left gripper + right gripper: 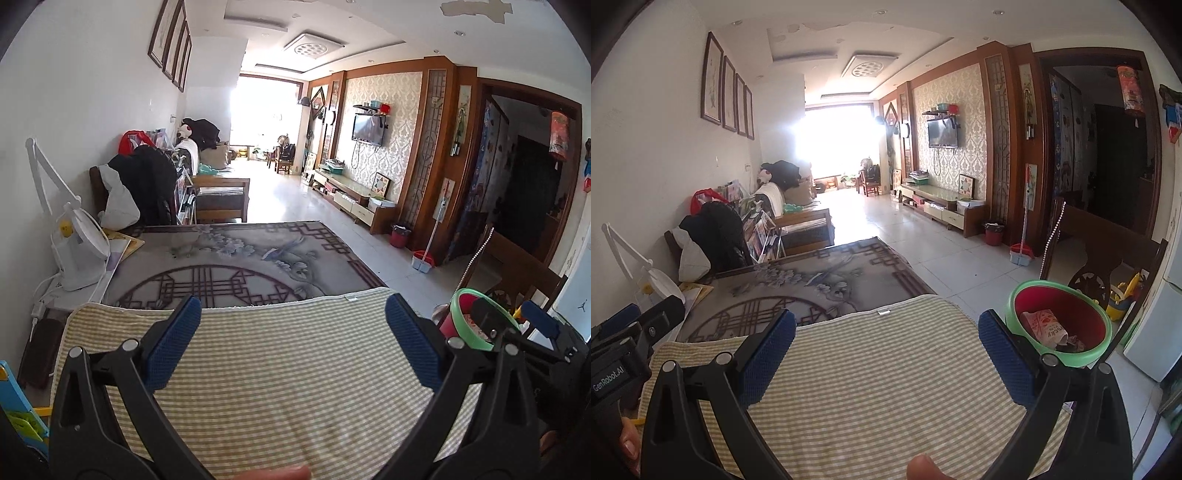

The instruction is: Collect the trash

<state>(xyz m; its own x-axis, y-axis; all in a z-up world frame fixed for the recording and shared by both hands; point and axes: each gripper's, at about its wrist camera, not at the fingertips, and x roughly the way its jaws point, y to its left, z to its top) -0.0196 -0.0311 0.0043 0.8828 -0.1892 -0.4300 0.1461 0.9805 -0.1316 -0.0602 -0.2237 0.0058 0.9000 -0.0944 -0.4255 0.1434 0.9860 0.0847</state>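
A small bin (1059, 325) with a green rim and red inside stands at the right edge of the checked yellow cloth (879, 384). A crumpled pink wrapper (1043, 326) and dark scraps lie inside it. My right gripper (886, 336) hovers over the cloth, open and empty, its right pad beside the bin. My left gripper (293, 325) is also open and empty above the cloth (280, 384). In the left wrist view the bin (469, 325) shows at the right, partly hidden behind the other gripper's body (532, 332).
A patterned table top (229, 266) extends beyond the cloth. A white desk fan (79, 254) and lamp arm stand at the left, with a chair piled with clothes (140, 184) behind. A wooden chair (1100, 258) stands right of the table; tiled floor (923, 236) lies beyond.
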